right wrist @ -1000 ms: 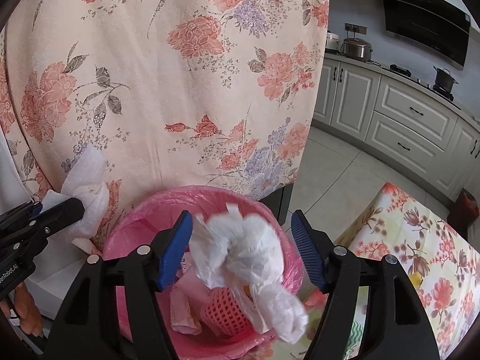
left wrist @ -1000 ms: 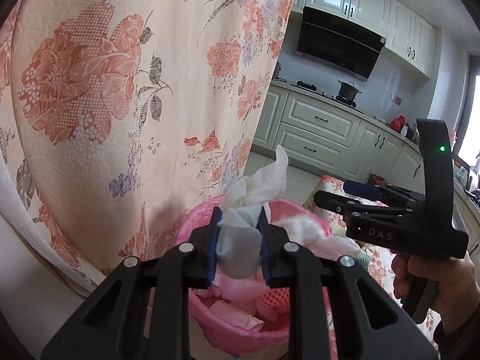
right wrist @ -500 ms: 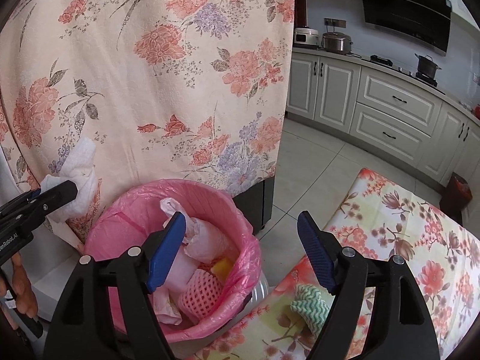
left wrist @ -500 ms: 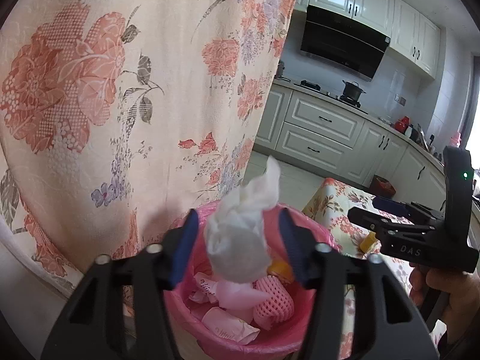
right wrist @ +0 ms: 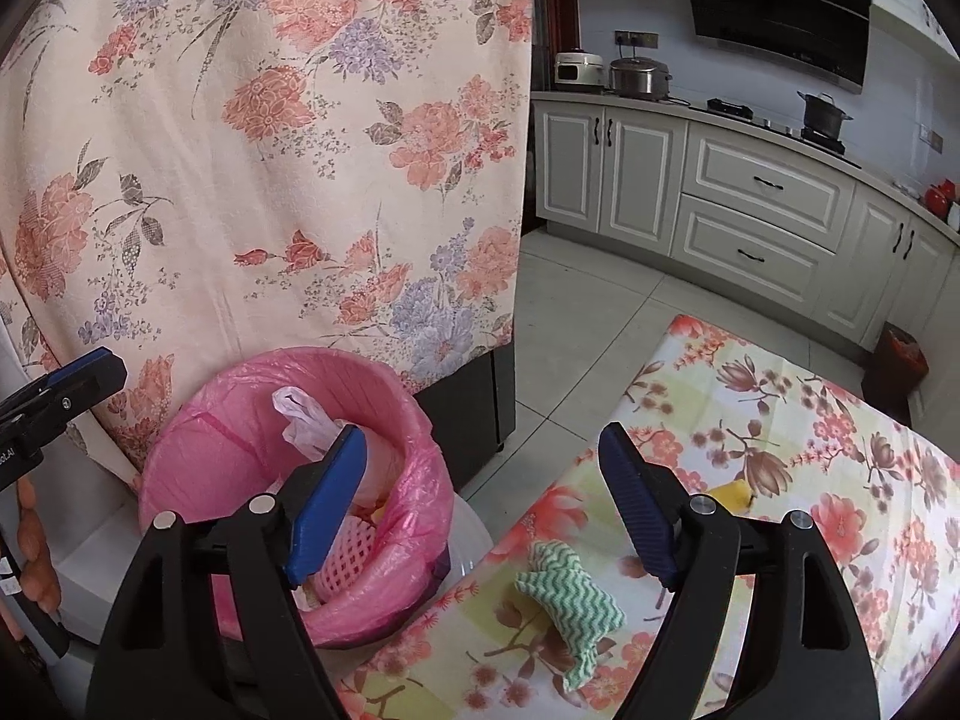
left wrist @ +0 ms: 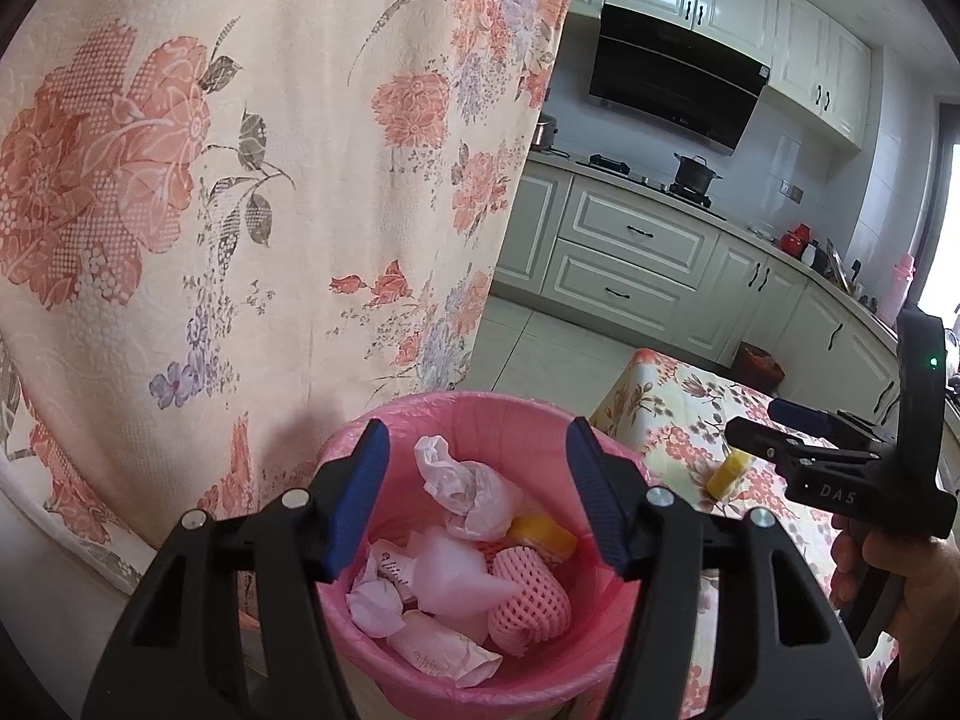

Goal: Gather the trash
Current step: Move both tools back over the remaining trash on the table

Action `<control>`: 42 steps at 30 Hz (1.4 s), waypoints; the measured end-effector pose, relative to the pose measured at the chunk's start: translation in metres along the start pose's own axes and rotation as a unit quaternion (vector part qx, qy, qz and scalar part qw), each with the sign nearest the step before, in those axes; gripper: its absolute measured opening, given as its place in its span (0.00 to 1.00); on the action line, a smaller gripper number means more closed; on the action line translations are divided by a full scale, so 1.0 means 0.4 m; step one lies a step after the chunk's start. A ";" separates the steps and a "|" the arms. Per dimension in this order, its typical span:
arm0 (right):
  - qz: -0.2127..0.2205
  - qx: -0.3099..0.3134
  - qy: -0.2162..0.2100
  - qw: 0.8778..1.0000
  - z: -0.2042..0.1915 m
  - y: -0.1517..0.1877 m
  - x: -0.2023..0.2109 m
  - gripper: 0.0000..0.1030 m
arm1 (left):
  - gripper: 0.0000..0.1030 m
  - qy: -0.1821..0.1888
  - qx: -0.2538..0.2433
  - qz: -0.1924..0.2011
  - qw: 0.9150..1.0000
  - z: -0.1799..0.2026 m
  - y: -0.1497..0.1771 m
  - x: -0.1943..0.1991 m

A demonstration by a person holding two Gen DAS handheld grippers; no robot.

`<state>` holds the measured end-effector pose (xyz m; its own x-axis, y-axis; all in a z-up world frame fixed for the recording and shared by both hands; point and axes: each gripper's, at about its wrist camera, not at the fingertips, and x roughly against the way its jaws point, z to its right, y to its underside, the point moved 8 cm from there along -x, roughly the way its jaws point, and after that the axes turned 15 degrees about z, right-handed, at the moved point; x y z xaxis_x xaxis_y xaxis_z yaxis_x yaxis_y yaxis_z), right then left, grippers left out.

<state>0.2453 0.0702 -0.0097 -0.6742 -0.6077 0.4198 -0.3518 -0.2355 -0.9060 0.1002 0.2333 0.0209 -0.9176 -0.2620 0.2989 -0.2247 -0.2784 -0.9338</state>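
- Left gripper (left wrist: 477, 495), black frame with blue pads, hangs over the round pink bin lined with a pink plastic bag (left wrist: 480, 414); jaws stand apart, nothing between them.
- Bin contents, seen from the left wrist: crumpled white tissue wad (left wrist: 462, 489) on top, pale pink wrappers (left wrist: 441, 651), a pink foam fruit net (left wrist: 528, 600), a yellow scrap (left wrist: 540, 531) against the far side.
- Right gripper (right wrist: 483, 501) sits to the right of the bin, over the edge of the table with the floral-print cloth (right wrist: 840, 450); its jaws have just been opening wider, with nothing held between them.
- Right gripper's left pad overlaps the bin rim in its own view; whether it touches cannot be told.
- On the table: a crumpled green-and-white zigzag cloth (right wrist: 567, 597) near the bin-side edge, and a small yellow piece (right wrist: 729, 489) further in, partly hidden behind the right finger.
- From the left wrist view that yellow piece (left wrist: 726, 471) lies just below the right gripper's tips.
- A hanging peach floral curtain (left wrist: 240, 180) stands directly behind the bin.
- Kitchen cabinets (right wrist: 750, 204) line the far wall.
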 end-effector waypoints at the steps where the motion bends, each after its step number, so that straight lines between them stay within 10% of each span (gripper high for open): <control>1: 0.000 -0.002 0.004 1.000 0.013 0.003 0.005 0.74 | 0.58 0.002 -0.001 -0.001 1.000 0.006 0.002 -0.001; 42: -0.017 -0.092 0.096 0.991 0.479 0.193 0.131 0.79 | 0.57 0.121 -0.090 -0.108 0.983 0.507 0.230 -0.150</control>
<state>0.3071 -0.1251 -0.0683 -0.7652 -0.4415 0.4684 -0.4764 -0.1011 -0.8734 0.2009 0.0361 -0.0430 -0.8884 0.0177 0.4586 -0.4569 -0.1293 -0.8801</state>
